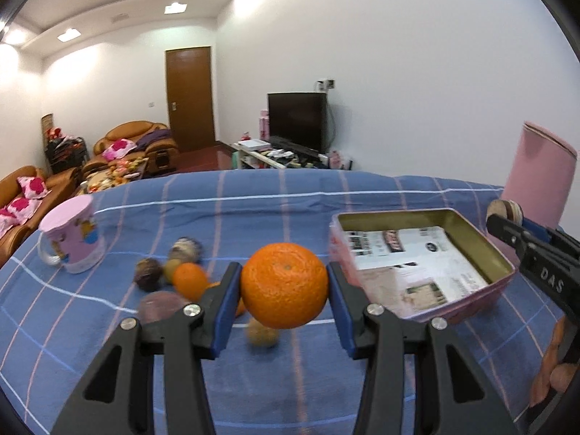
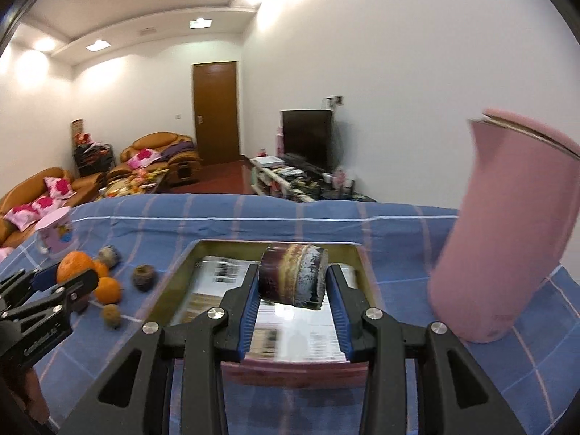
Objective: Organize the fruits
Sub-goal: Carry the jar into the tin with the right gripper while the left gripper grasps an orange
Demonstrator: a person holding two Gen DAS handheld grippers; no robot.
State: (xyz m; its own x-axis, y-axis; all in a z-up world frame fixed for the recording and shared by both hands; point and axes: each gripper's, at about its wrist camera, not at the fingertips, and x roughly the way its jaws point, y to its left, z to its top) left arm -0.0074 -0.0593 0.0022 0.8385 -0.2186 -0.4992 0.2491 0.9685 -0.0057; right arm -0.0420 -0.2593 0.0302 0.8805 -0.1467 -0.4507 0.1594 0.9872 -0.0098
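**Orange fruit and dark fruit, both held off the cloth**

Blue pads of the left gripper (image 1: 284, 291) clamp an orange (image 1: 284, 285) above the checked cloth (image 1: 253, 195), left of the pink tin (image 1: 505, 257). The right gripper (image 2: 293, 290) grips a dark, flat-ended fruit (image 2: 294, 278) over the tin. Loose fruit (image 1: 188, 281) lies near a pink mug (image 1: 74, 239).

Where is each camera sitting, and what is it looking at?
Left wrist: sits on the left gripper, looking along its fingers at the orange they hold, above the blue cloth.
Right wrist: sits on the right gripper, looking at its dark round fruit over the pink tin; a sliver of a hand shows bottom left.
Shared: tin, cloth, pink mug, fruit pile, each other's gripper.
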